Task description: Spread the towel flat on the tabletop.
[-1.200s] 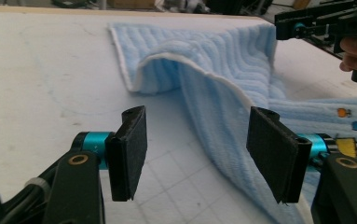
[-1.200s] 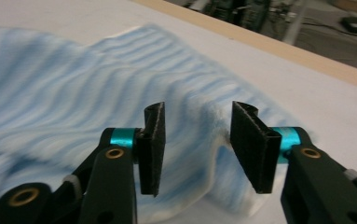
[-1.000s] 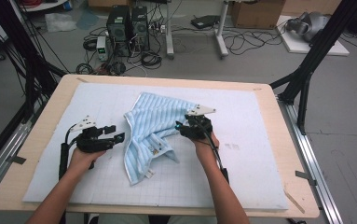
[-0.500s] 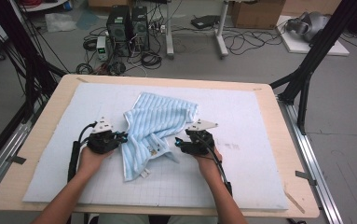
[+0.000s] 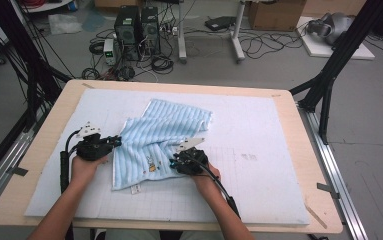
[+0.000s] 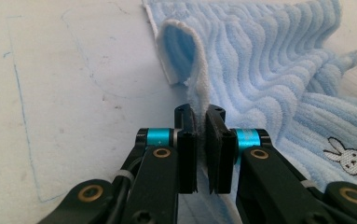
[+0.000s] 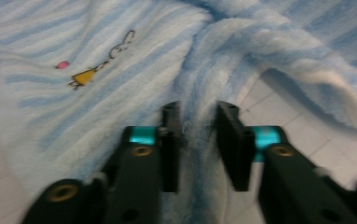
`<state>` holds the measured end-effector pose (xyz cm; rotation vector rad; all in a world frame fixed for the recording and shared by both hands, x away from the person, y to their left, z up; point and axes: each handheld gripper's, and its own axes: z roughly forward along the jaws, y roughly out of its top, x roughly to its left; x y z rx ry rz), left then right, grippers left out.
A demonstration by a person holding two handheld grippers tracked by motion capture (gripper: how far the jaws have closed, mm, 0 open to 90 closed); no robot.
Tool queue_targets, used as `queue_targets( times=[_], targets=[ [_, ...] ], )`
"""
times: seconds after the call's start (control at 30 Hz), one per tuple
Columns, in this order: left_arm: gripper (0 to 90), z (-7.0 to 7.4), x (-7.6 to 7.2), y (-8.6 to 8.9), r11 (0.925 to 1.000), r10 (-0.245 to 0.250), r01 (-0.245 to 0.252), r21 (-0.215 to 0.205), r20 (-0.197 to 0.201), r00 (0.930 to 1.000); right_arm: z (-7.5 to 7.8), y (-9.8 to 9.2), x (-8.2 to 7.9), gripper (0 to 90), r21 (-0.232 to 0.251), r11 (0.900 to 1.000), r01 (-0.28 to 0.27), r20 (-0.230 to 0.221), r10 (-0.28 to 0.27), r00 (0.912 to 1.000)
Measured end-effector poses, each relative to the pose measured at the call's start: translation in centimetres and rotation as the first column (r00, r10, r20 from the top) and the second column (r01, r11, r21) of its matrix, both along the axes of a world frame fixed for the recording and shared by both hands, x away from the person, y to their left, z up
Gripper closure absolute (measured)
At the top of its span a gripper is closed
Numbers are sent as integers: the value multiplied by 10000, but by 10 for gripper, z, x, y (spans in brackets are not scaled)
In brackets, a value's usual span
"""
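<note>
You hold a light-blue striped towel (image 5: 159, 142) by two of its edges as it lies rumpled on the white mat (image 5: 259, 150) that covers the wooden table (image 5: 309, 150), sitting left of the mat's middle and toward your side. Your left gripper (image 5: 115, 143) meets the towel's left edge; in the left gripper view (image 6: 199, 122) its jaws have just closed and now pinch a raised white hem of the towel (image 6: 269, 70) between the pads, the fabric standing up in a loop just beyond them. Your right gripper (image 5: 173, 163) sits at the towel's near right edge, just right of the small embroidered rabbit (image 5: 151, 162). In the right gripper view (image 7: 195, 122) its jaws have also just been closing and stand either side of a thick fold of the towel (image 7: 97, 60), the fabric bunched between the pads and touching both, with the rabbit (image 7: 99, 60) up and to the left of them. That view is blurred. Both of your forearms reach in from the table's near edge.
</note>
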<state>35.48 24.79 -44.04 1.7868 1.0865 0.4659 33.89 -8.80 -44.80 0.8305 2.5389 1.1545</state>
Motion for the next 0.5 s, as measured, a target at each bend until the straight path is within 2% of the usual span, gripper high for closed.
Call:
queue_targets(
  times=[0.07,0.17,0.37,0.43,0.5],
  targets=[
    [833,0,0,0,10000,-50,50,-26,-14,10000,2,-1,-1,843,-149,9997,-178,14,178,9998],
    [833,0,-1,-1,9999,-142,141,-70,-77,9999,5,-6,-6,848,-487,9986,-212,56,215,9998],
    [834,-3,-3,-13,9982,-601,601,-3,-114,9981,8,-38,-15,847,-621,9978,229,-64,-234,9997],
    [834,-5,-4,-17,9967,-799,802,110,-279,9964,10,-49,-20,848,-765,9965,346,-94,-354,9993],
    [828,-5,-5,-20,9956,-932,934,17,-431,9947,10,-60,-27,849,-846,9955,415,-197,-434,9989]
  ],
)
